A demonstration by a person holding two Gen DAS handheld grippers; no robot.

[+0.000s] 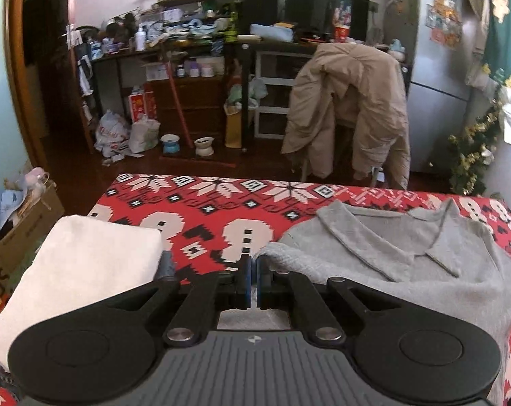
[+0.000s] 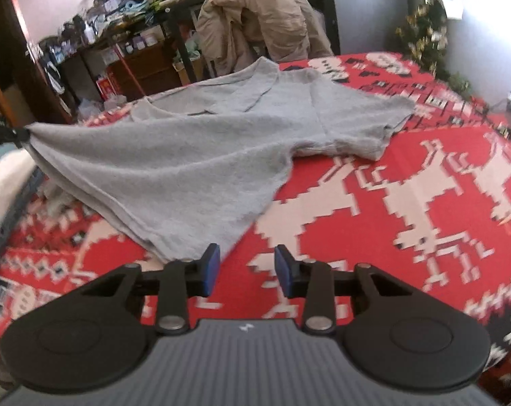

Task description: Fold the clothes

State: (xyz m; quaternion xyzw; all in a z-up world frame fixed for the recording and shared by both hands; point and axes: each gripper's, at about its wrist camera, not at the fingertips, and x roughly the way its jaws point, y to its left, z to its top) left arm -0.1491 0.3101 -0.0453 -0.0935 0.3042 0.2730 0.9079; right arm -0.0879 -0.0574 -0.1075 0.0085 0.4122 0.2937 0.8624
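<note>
Pinching an edge of the grey polo shirt (image 1: 407,270), the left gripper (image 1: 255,272) is seen with its blue pads drawn together and a fold of grey cloth caught between them. In the right wrist view that same gripper appears at the 9 o'clock edge of the frame (image 2: 17,133), and the shirt (image 2: 194,155) is pulled up from it into a taut, lifted corner, while the collar and the far sleeve lie flat on the red patterned blanket (image 2: 407,203).

The right gripper (image 2: 245,267) is held with its jaws parted, and only blanket is seen between the pads (image 2: 210,267). The shirt's lower hem lies just beyond the left-hand pad, toward 11 o'clock; whether cloth and pad touch cannot be told for certain, since the frame is blurred there.

In the left wrist view a folded white garment (image 1: 83,277) is seen at 9 o'clock from the gripper, lying on the blanket (image 1: 201,216), apart from the shirt. Beyond the far edge of the blanket, toward 1 o'clock, a tan jacket (image 1: 350,108) is draped over a chair.
</note>
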